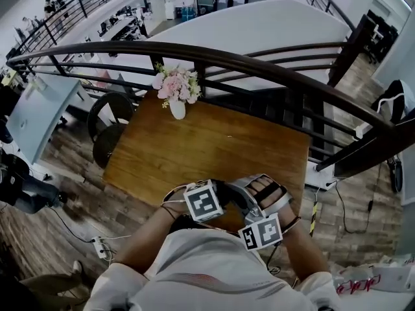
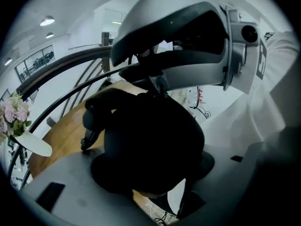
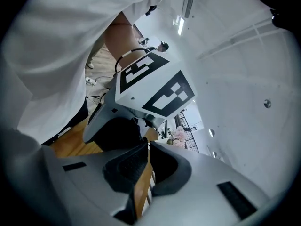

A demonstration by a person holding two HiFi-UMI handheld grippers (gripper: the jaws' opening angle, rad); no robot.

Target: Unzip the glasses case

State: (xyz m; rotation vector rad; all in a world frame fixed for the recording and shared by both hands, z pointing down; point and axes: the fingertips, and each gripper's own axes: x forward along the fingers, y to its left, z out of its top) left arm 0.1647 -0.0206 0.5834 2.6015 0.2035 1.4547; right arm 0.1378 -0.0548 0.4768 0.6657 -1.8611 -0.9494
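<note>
At the near edge of the table [image 1: 194, 148], the left gripper [image 2: 150, 161] clamps the black case [image 2: 150, 135] between wide-set jaws. Only its own view shows that grip, since both grippers mask the case from overhead. The right gripper [image 3: 146, 147] has its jaws pressed together beside it. Beyond: vase [image 1: 177, 109], railing [image 1: 259, 60].

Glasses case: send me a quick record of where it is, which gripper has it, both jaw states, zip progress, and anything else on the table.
case: black glasses case, at the near edge of the wooden table
left gripper: jaws wide, closed around the case
right gripper: jaws shut, tips at the case's upper side
zipper pull: too small and dark to make out
zip progress: cannot tell
also on table: vase of pink flowers, at the far edge
</note>
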